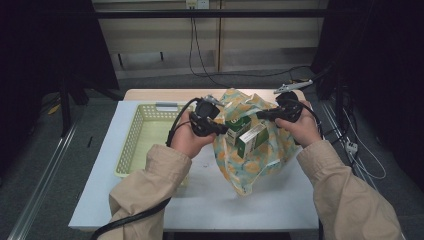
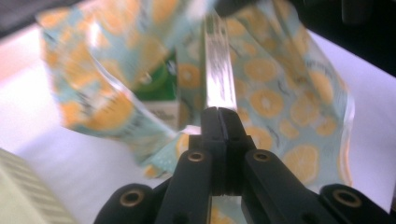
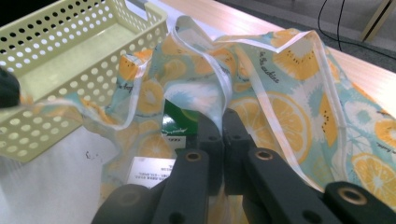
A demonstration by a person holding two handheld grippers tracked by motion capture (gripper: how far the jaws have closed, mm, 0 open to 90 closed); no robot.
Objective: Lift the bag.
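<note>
Orange-slice patterned bag (image 1: pixel 260 150), mouth rim clamped by left gripper (image 1: pixel 220 129) and right gripper (image 1: pixel 265 115), boxes (image 1: pixel 245 134) inside.

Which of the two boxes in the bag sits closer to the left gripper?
The dark green box: it stands next to the left gripper; the paler box lies lower, nearer the person.

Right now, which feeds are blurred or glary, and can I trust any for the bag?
Left gripper view: bag smeared by blur, strong glare on the rim strip above the left tool. Right gripper view: sharp and evenly lit around the right tool; trust this one. High view: table bright, surroundings dark, bag small but readable.
</note>
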